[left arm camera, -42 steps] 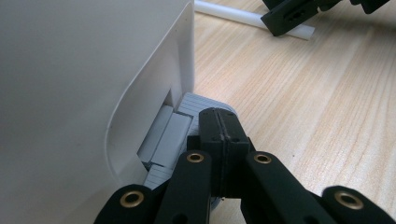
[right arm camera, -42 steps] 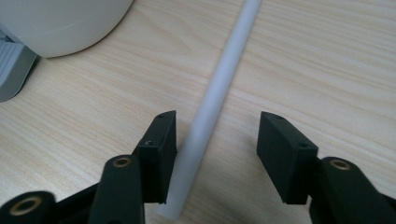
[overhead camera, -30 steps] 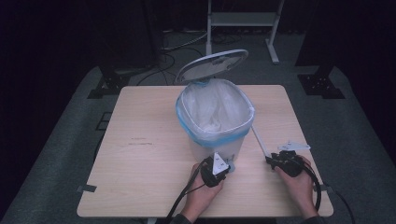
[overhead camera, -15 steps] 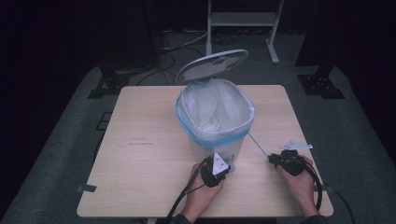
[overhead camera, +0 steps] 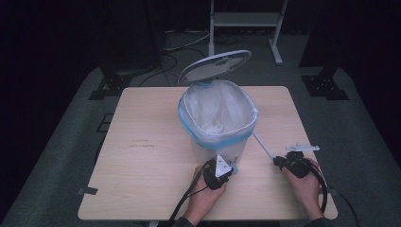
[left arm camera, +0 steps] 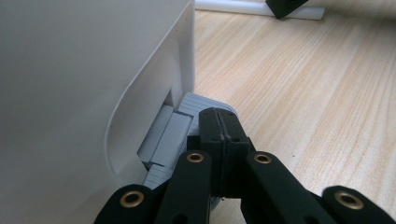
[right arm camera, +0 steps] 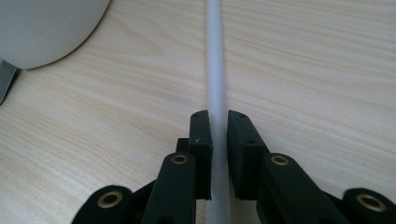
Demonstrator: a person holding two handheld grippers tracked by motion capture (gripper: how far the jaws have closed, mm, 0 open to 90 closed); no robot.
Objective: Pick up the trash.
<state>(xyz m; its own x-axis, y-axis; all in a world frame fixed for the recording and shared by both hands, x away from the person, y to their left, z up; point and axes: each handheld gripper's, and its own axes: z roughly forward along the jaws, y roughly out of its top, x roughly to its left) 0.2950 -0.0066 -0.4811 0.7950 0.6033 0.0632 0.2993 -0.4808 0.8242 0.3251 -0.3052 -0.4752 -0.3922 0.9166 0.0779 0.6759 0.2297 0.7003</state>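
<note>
The white rod (right arm camera: pixel 215 60) lies flat on the table (overhead camera: pixel 142 189), running from beside the bin's base toward 4 o'clock in the high view, where it shows thin at (overhead camera: pixel 263 145). Your right gripper (overhead camera: pixel 279 161) sits at its near end, low and nearly level, with your right hand (overhead camera: pixel 305 187) behind it at about 5 o'clock from the bin. Its jaws have just been closing and now clamp the rod between them, as the right gripper view (right arm camera: pixel 218 135) shows.

Your left gripper (overhead camera: pixel 227 168) rests at 6 o'clock from the white bin (overhead camera: pixel 217 118), nose against the bin's foot, with your left hand (overhead camera: pixel 205 194) drawn in close behind. Its jaws are pressed fully together with nothing between them, and in the left gripper view (left arm camera: pixel 219 135) their tips sit on the grey pedal (left arm camera: pixel 168 135) that juts from the bin's base. The lid (overhead camera: pixel 215 67) stands raised at 12 o'clock, and a clear liner with a blue hem (overhead camera: pixel 213 135) is folded over the rim.

For room: the table's near edge lies just behind both wrists. The right edge is near your right hand. The widest bare wood stretches toward 9 o'clock of the bin, and a smaller strip lies between your two grippers.
</note>
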